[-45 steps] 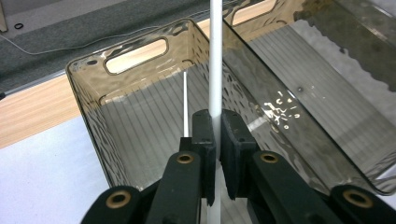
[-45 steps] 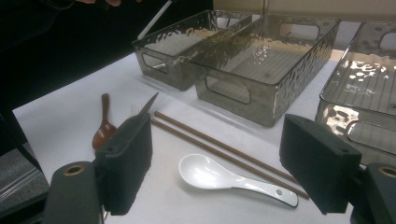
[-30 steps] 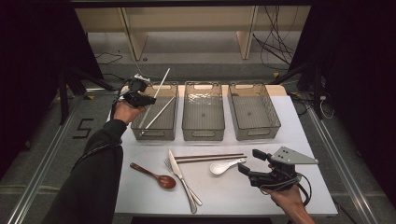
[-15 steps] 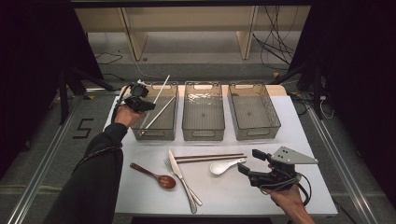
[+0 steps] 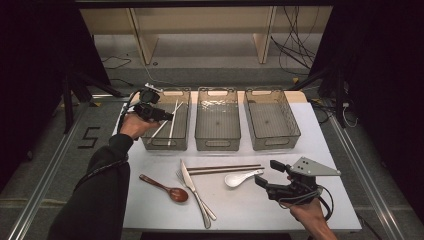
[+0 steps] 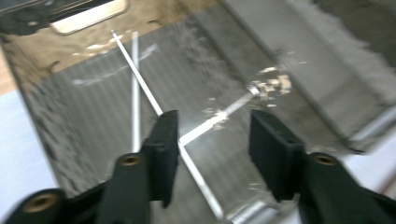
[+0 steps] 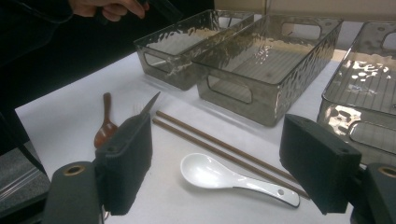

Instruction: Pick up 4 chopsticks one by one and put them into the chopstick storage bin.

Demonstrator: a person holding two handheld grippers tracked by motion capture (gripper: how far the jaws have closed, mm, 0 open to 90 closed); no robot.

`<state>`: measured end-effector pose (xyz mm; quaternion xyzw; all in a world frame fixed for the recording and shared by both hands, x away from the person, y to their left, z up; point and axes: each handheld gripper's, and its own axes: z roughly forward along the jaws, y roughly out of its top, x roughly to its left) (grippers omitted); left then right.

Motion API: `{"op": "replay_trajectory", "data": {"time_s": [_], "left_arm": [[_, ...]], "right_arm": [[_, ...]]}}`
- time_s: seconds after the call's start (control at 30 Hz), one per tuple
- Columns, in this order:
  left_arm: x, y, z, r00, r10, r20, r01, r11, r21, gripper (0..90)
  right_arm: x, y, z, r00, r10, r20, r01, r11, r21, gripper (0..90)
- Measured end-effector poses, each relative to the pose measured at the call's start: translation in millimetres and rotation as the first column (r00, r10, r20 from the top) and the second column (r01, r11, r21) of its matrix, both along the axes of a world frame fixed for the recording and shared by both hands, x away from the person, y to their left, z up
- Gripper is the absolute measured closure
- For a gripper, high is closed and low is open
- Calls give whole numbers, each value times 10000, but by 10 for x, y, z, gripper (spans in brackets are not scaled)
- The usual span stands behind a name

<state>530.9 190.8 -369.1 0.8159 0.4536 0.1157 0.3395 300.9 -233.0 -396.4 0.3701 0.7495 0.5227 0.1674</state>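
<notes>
1. White chopsticks [image 5: 169,121] lie in the left bin [image 5: 150,144], leaning from the near floor up toward the far rim, crossing each other; long axis roughly near-to-far.
2. Left gripper [image 5: 167,116] hovers over the left bin's left rim, jaws spread and empty. In the left gripper view the white chopsticks [image 6: 140,84] lie on the bin floor below and past the jaws, not touched. Looks like a finished drop.
3. Middle bin [image 5: 217,145] and right bin [image 5: 272,142] hold nothing I can see.
4. On the desk [image 5: 240,210], left to right: wooden spoon [image 5: 167,188], fork [image 5: 192,192] and knife [image 5: 189,180] side by side, brown chopsticks [image 5: 225,169], white spoon [image 5: 240,178].
5. Brown chopsticks lie left-right across the desk, just beyond the white spoon.
6. Right gripper [image 5: 264,177] sits near the desk's front right, jaws spread, empty. In the right gripper view the white spoon [image 7: 224,177] lies straight ahead between the jaws, bowl left, handle right; brown chopsticks [image 7: 219,147] just behind it.
7. Judgement: the right gripper is much nearer the white spoon; a short push forward along its aim reaches it, with the handle end on the gripper's side.
</notes>
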Motion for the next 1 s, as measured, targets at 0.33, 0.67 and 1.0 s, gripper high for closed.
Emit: {"op": "replay_trajectory", "data": {"time_s": [0.33,0.67,1.0], "left_arm": [[-425,-180,175,9922,-1180,389,1191,9925,-275,305],[-700,-599,56,9587,-2837,-200,2844,9563,682,282],[-878,-951,-182,9029,-4164,-1069,4265,8989,1003,251]], "right_arm": [[1,-1,-1,10000,-22,-17,22,10000,-13,264],[1,5,5,10000,14,48,-14,10000,-36,263],[1,-1,5,10000,34,26,-34,10000,-12,263]]}}
